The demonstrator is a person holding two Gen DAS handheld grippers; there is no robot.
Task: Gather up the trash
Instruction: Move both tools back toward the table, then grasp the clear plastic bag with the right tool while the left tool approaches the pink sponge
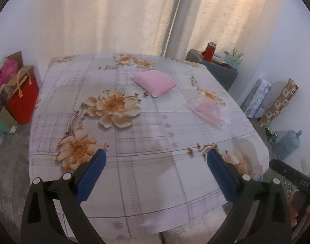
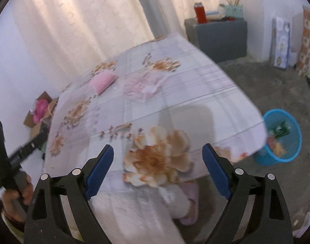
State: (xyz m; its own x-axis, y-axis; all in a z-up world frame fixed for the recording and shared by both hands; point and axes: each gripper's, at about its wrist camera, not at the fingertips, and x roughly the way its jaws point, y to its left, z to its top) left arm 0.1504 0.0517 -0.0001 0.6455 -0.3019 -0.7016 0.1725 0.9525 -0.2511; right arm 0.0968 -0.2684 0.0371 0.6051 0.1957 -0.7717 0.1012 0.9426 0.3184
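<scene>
Two pieces of trash lie on the table covered with a floral plaid cloth (image 1: pixel 146 142): one puffy pink sealed packet (image 1: pixel 154 82) near the far middle, and one crumpled clear pink plastic wrapper (image 1: pixel 209 110) to its right, apart from it. One round blue plastic waste basket (image 2: pixel 282 138) stands on the floor off the table's right corner, with scraps inside. The left gripper (image 1: pixel 156 164) hovers over the near edge, blue pads spread wide, both pieces well ahead. The right gripper (image 2: pixel 158 162) is likewise wide and holds nothing, the basket to its right
</scene>
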